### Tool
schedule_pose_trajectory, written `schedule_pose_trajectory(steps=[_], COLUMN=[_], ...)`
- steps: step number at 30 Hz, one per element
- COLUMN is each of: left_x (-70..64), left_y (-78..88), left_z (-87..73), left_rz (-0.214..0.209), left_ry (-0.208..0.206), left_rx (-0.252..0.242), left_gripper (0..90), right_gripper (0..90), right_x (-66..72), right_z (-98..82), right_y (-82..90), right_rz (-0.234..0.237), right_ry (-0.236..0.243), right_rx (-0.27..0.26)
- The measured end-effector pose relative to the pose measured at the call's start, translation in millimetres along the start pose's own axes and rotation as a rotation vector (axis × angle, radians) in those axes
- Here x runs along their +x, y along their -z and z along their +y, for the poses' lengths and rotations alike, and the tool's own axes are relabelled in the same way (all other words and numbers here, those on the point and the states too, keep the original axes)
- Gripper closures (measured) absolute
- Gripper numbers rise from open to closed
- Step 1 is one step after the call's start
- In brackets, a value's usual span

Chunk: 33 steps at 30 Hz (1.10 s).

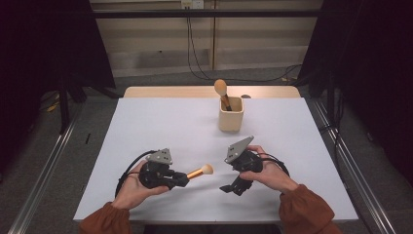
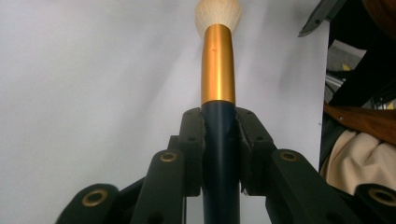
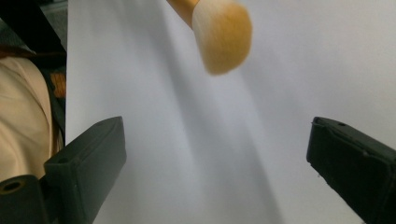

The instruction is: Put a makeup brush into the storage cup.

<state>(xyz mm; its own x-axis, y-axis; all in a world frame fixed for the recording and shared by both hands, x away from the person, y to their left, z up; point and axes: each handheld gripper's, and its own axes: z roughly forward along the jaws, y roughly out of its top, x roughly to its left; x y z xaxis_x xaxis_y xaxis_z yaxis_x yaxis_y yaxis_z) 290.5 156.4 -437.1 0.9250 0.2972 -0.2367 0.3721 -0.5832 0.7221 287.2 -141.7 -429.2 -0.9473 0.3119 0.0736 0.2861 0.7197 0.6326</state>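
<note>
My left gripper (image 1: 182,179) is shut on the dark handle of a makeup brush (image 1: 198,172), which lies about level over the table's front and points right. In the left gripper view the jaws of the left gripper (image 2: 219,126) clamp the handle just below the gold ferrule of the brush (image 2: 217,70), with cream bristles at the tip. My right gripper (image 1: 232,189) hangs a short way right of the brush head, jaws wide apart and nothing between them. In the right gripper view the right gripper (image 3: 217,154) stands open, and the bristles of the brush (image 3: 223,35) are above the gap.
A beige square cup (image 1: 230,117) stands at the back middle of the white table (image 1: 160,126), with a second brush (image 1: 221,90) upright in it. Metal rails run along the floor on both sides. Dark curtains hang left and right.
</note>
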Motion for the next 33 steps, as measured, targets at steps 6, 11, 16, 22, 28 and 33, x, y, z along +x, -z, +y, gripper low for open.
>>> schedule_pose_trajectory(steps=[6,11,16,22,28,33], left_x=[-1.3,-1.8,-0.7,-0.9,-2.2,-5.1], left_y=[5.6,9.4,13.5,13.7,12.8,13.1], left_z=[-2.6,-6.8,-9.6,-11.8,-13.9,-12.1], left_rz=[0.017,0.028,0.039,0.048,0.028,0.017], left_ry=[0.008,0.03,0.038,0.046,0.046,0.027], left_rx=[-0.054,-0.121,-0.193,-0.245,-0.322,-0.365], left_gripper=[74.5,74.5,74.5,74.5,74.4,74.4], right_gripper=[2.8,5.6,5.5,2.9,4.6,6.6], right_x=[0.8,3.6,5.7,7.9,9.5,11.5], right_z=[-9.6,-18.2,-28.3,-31.2,-35.7,-38.5], right_y=[8.5,10.0,8.5,9.1,15.1,16.0], right_rz=[-0.022,-0.04,-0.045,-0.015,-0.026,0.013], right_ry=[-0.09,-0.143,-0.196,-0.252,-0.295,-0.319], right_rx=[-0.129,-0.167,-0.202,-0.24,-0.314,-0.366])
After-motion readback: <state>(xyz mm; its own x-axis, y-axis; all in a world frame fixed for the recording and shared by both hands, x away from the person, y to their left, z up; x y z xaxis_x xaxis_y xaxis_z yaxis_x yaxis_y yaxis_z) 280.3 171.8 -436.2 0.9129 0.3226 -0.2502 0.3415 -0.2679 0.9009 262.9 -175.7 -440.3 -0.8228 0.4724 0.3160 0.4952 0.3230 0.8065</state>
